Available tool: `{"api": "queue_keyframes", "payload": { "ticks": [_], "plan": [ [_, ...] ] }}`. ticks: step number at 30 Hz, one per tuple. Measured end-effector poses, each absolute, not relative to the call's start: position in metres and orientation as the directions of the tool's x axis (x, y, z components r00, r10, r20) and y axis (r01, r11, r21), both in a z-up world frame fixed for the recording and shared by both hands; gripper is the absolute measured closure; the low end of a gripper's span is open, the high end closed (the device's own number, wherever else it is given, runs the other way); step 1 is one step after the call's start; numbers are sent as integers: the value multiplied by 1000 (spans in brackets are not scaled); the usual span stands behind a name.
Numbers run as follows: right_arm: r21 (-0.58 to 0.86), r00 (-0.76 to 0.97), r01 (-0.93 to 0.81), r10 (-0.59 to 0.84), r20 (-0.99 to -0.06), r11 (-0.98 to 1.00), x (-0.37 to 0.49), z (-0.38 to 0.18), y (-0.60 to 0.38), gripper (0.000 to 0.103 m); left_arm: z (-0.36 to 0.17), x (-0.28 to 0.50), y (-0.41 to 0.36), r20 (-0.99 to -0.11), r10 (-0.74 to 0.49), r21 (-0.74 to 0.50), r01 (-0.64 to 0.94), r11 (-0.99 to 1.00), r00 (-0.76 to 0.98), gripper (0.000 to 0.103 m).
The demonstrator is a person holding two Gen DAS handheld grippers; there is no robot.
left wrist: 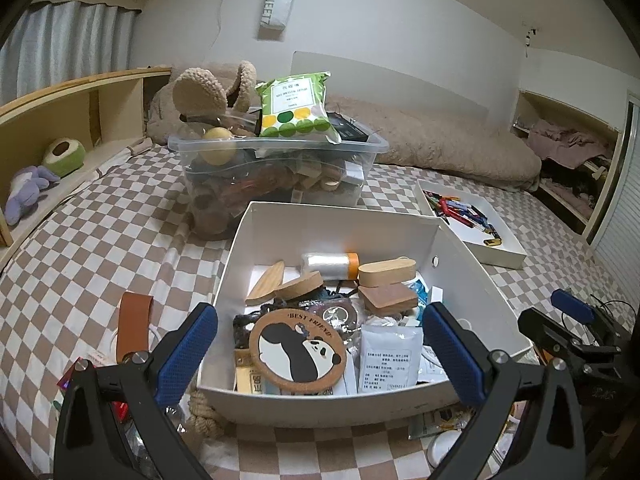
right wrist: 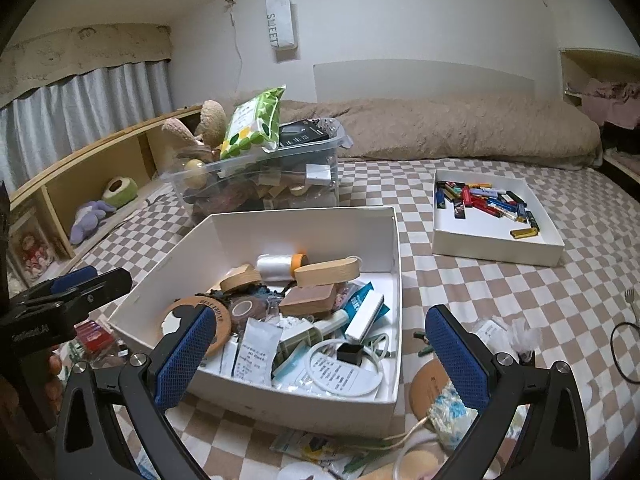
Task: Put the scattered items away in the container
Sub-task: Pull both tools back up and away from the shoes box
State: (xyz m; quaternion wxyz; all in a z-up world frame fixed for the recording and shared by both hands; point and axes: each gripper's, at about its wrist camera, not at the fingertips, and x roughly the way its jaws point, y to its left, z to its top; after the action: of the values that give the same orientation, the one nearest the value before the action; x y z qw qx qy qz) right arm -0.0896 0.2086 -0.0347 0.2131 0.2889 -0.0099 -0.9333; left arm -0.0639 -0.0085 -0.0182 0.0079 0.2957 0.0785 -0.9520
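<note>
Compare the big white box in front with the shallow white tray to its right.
The white box has tall walls; the white tray has low ones. The white box holds mixed clutter, including wooden blocks, a panda coaster and paper packets, while the white tray holds mostly small colourful stick-shaped items. The white box lies nearer both cameras, the white tray further back and to the right. Both are white, open-topped and rest on the checkered bedsheet.

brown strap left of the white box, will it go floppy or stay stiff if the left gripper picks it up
The brown strap looks like a thin leather-like band folded into a loop, so it would probably droop. It seems light and unlikely to roll.
</note>
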Motion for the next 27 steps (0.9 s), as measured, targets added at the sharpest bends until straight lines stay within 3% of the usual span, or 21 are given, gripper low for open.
{"api": "queue_keyframes", "payload": {
  "ticks": [27],
  "plan": [
    [106, -713, 388, -371, -594, -916, -32, -74, 205, 0, -62, -11, -5, -618, 40, -146, 65, -987, -785, 0]
  ]
}}
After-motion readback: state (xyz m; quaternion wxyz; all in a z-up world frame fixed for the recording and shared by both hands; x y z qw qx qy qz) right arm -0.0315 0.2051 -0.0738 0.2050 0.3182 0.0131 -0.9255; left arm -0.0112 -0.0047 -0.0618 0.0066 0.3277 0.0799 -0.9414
